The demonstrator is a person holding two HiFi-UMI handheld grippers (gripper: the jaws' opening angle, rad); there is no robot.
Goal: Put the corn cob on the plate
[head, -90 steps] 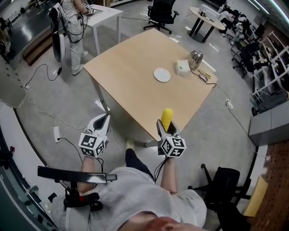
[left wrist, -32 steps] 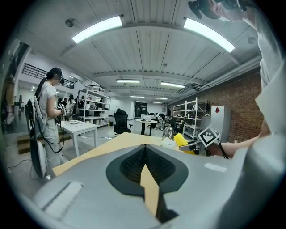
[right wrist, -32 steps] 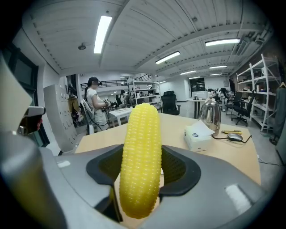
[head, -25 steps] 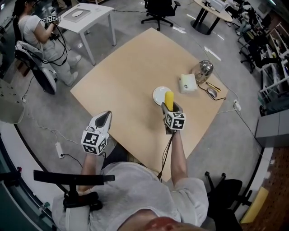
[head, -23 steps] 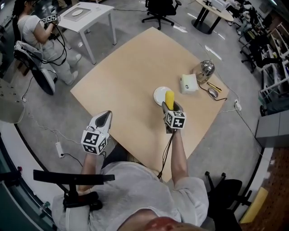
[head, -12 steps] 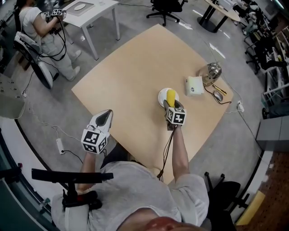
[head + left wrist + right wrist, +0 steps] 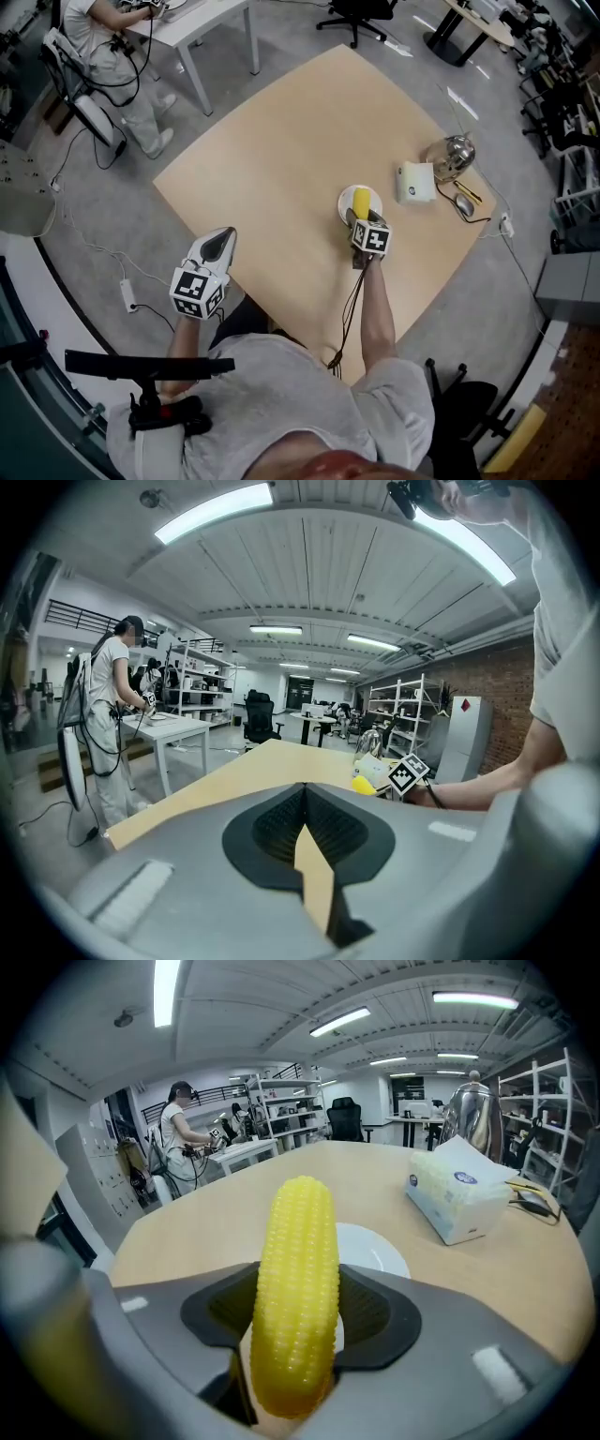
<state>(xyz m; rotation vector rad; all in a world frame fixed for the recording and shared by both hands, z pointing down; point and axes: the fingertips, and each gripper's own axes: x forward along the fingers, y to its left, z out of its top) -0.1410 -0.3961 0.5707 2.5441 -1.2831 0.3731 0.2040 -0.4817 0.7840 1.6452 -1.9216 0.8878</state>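
A yellow corn cob stands lengthwise between the jaws of my right gripper, which is shut on it. In the head view the corn cob hangs over the small white plate on the tan table, with the right gripper just behind it. The plate shows right behind the cob in the right gripper view. My left gripper is held off the table's near-left edge, shut with nothing in it.
A white tissue box, a metal kettle and a mouse with cables sit near the table's right corner. A person works at a white desk at the upper left. Office chairs stand beyond the table.
My right gripper has carried the corn cob from the table's near edge out over the plate. The left gripper has stayed where it was.
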